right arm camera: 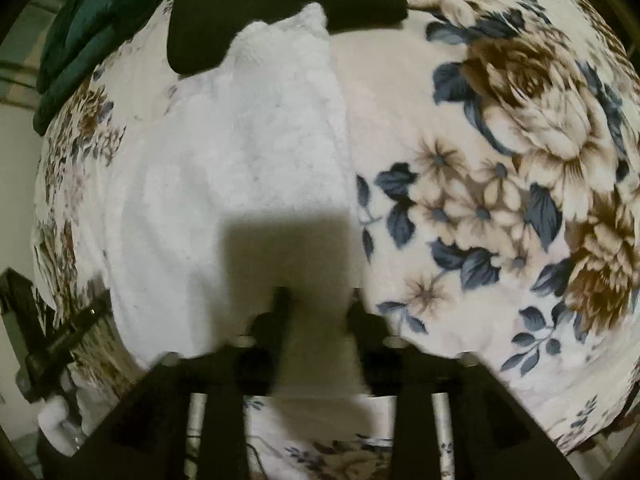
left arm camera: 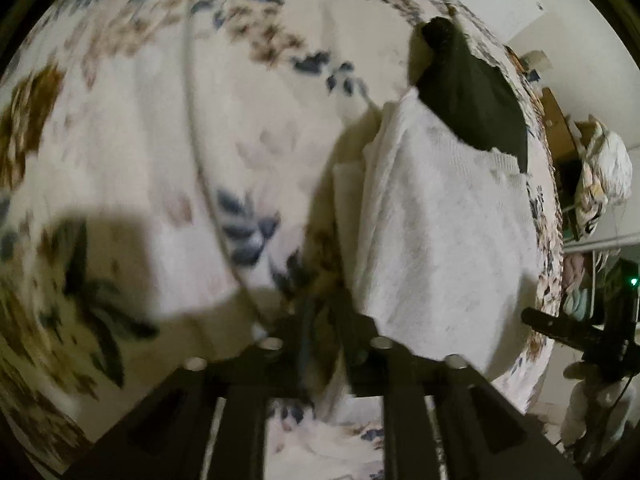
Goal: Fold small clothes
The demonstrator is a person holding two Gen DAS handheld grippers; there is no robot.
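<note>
A white terry cloth (left arm camera: 432, 220) lies folded on the floral blanket (left arm camera: 140, 140), its far end under a black garment (left arm camera: 472, 92). My left gripper (left arm camera: 326, 320) points down just off the cloth's left edge. Its jaws stand a narrow gap apart with only blanket showing between them. In the right wrist view the same white cloth (right arm camera: 240, 152) fills the left middle, with the black garment (right arm camera: 280, 0) across its far end. My right gripper (right arm camera: 318, 300) hangs open over the cloth's near right edge, in its own shadow, with nothing gripped.
The floral blanket (right arm camera: 500, 160) spreads wide to the right of the cloth. A dark green cushion (right arm camera: 80, 28) lies at the far left. A black stand-like object (left arm camera: 576, 336) (right arm camera: 52, 340) sits past the bed's edge. A bundle of pale laundry (left arm camera: 604, 168) rests beyond.
</note>
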